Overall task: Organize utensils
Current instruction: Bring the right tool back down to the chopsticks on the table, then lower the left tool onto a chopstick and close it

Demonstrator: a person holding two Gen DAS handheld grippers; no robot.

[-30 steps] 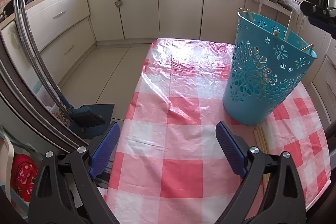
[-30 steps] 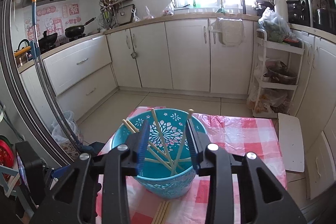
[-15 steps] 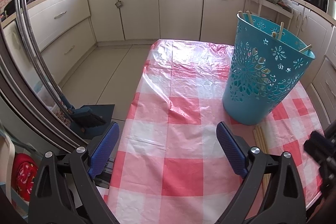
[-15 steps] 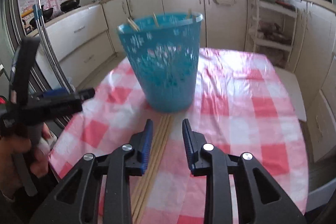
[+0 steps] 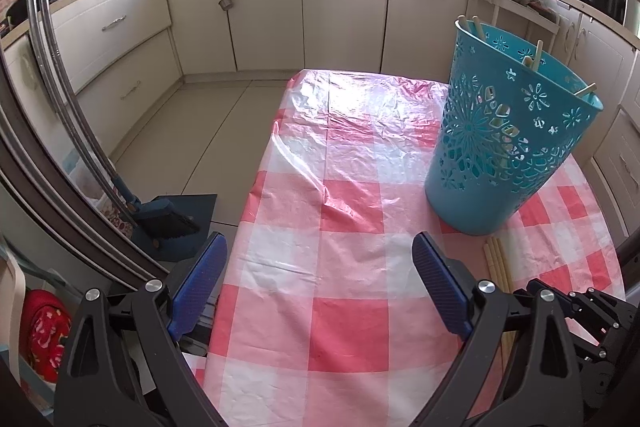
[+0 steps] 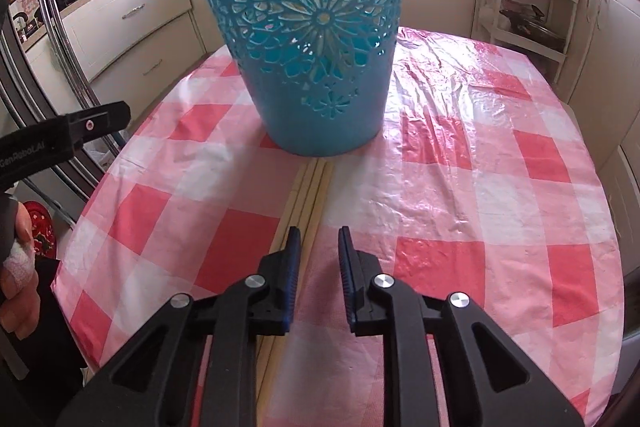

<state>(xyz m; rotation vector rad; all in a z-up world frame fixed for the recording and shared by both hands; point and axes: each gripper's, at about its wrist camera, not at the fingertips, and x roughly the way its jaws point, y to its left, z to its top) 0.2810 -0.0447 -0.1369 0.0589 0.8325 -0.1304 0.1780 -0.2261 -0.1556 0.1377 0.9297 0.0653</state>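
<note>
Right gripper point(image 6: 319, 259) is low over the counter point(image 6: 472, 187), pointing at the base of the teal basket point(image 6: 308, 39). Its jaws have just been closing and now stand at a narrow gap; pads aren't pressing on anything. The bundle of loose chopsticks point(image 6: 310, 187) lies flat on the red-and-white checked cloth, running from the foot of the basket back toward the gripper. The strip passes mostly under and beside the left-hand finger, its right edge showing in the gap between the fingers. Can't tell whether the tips touch the cloth

Left gripper point(image 5: 318, 287) hangs over the near left part of the counter with jaws wide apart and nothing between them, just checked cloth. From its view the basket point(image 5: 504, 143) stands upright at the far right of the counter, several chopsticks point(image 5: 536, 55) poking above its rim, the loose chopstick ends point(image 5: 496, 259) just in front of its base, the right gripper's black frame low at right

In the right view the left gripper's black body shows at the left edge, held in a hand point(image 6: 18, 267)
</note>
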